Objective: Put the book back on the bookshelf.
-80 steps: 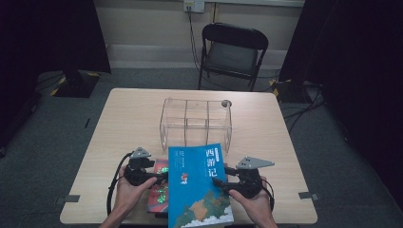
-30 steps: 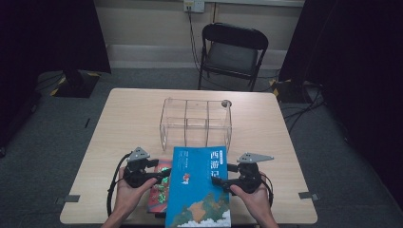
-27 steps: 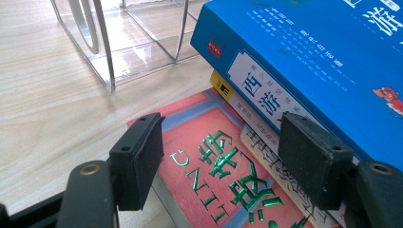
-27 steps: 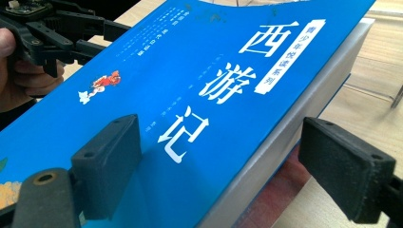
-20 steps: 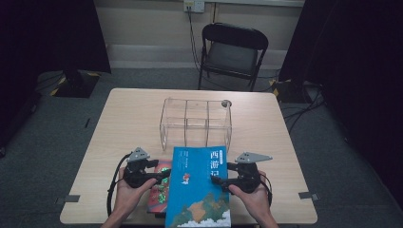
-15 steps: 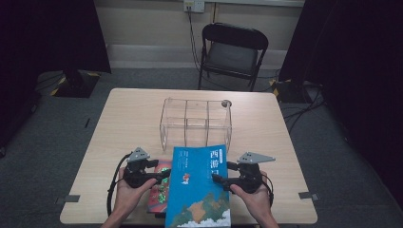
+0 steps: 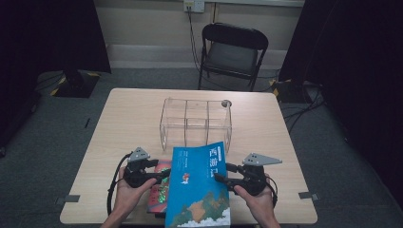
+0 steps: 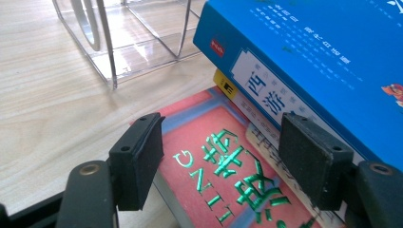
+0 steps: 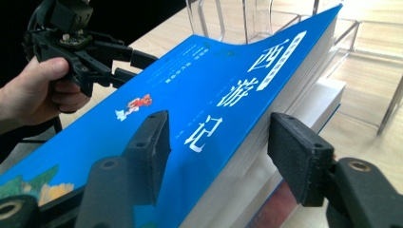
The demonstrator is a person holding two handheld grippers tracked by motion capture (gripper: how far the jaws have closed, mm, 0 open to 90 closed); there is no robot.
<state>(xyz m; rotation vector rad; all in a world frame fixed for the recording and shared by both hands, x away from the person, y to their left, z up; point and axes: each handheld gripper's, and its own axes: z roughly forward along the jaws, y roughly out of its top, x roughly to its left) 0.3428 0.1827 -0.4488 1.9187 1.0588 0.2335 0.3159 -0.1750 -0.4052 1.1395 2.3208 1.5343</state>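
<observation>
- Right gripper at the right edge of the blue book: jaws just closing in, one pad above the cover, the other beside the page block, not yet seen pressing; book between them but no firm clamp visible.
- Left gripper at the left side of the stack: jaws apart over the red book, one pad close to the blue book's spine, nothing pinched.
- Blue book lying tilted on top of the stack at the near edge of the table, far corner raised toward the clear divided organizer.
- Judged early: book not yet lifted clear, none standing in the organizer's compartments, all of which look empty.
- Left to do, probably: secure the grip, raise the book, stand it in a slot; other books in the stack after that.
- Room: near table edge just under both hands, little margin there; open tabletop to left, right and behind the organizer.
- Organizer's near wall just beyond the book's far corner, so a lift needed before any push forward.
</observation>
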